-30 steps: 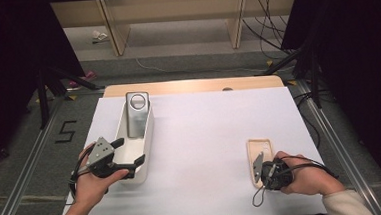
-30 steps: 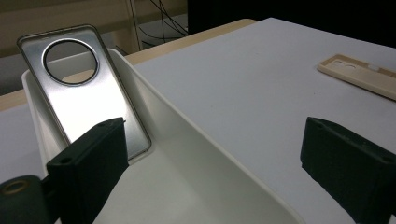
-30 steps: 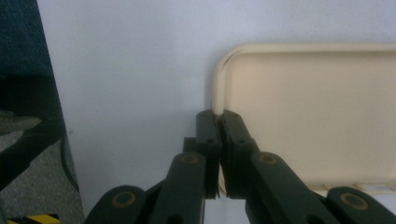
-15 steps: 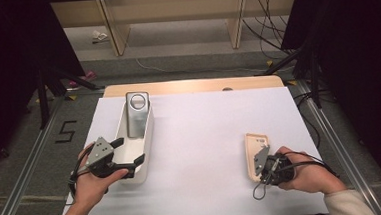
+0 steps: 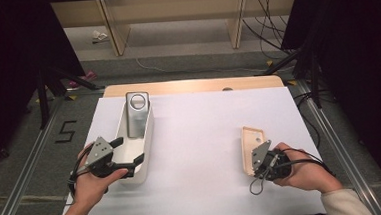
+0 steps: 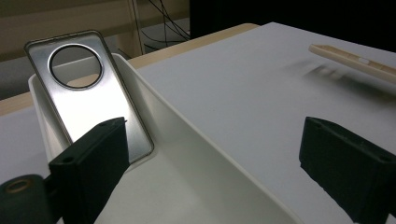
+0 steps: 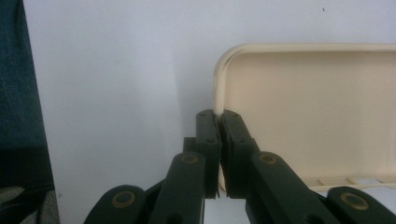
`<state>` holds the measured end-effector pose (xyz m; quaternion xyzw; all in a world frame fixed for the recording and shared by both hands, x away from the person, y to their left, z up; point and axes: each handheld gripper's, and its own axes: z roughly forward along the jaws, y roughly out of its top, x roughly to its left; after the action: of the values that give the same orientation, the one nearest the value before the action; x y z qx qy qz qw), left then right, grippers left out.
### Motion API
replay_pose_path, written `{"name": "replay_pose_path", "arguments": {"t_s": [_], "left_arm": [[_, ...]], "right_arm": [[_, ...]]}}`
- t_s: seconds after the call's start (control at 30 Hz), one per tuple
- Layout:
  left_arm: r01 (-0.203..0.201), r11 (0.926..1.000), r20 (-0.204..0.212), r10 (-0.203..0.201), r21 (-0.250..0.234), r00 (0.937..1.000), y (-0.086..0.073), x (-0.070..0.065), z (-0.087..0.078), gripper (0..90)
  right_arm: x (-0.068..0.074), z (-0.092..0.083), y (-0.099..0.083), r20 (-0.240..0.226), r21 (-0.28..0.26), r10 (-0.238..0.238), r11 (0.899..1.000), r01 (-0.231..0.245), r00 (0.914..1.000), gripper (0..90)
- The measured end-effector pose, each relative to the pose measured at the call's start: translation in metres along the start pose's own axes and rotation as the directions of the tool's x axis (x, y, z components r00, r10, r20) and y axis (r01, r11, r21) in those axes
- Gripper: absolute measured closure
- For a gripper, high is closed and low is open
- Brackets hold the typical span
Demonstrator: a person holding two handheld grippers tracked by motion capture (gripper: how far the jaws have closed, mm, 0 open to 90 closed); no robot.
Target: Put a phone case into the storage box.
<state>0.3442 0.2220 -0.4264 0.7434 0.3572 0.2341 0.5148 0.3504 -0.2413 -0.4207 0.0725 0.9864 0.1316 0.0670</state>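
Observation:
A long white tray [image 5: 147, 135] stands at the table's left with a silver metal plate [image 5: 138, 113] that has a round hole leaning against its far end. My left gripper [image 5: 129, 150] is open at the tray's near end. In the left gripper view one jaw is inside the tray [image 6: 196, 154] and the other outside over the table, with the plate [image 6: 88, 98] ahead. At the right, my right gripper [image 5: 253, 168] is shut on the rim of a beige shallow case [image 5: 250, 141], which is tilted up off the table. The right gripper view shows the jaws of the right gripper [image 7: 218, 116] pinching the rim near a corner of the case [image 7: 308, 107].
The white table sheet [image 5: 195, 137] lies open between the tray and the case. A wooden strip [image 5: 192, 86] runs along the table's far edge. Beyond it are the floor, cables and dark stands. In the left gripper view the case [image 6: 355, 60] hovers far right, blurred.
The right gripper has tipped the beige case up from lying flat and shifted it slightly left. The left gripper and the tray have not moved.

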Motion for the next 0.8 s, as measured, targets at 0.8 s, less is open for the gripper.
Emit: {"name": "replay_pose_path", "arguments": {"t_s": [0.8], "left_arm": [[-0.002, 1.0000, -0.003, 0.002, -0.008, 1.0000, 0.002, -0.001, -0.001, 8.2]], "right_arm": [[-0.004, 0.011, 0.047, 0.029, -0.113, -0.023, 0.993, 0.026, 0.9993, 87.1]]}}
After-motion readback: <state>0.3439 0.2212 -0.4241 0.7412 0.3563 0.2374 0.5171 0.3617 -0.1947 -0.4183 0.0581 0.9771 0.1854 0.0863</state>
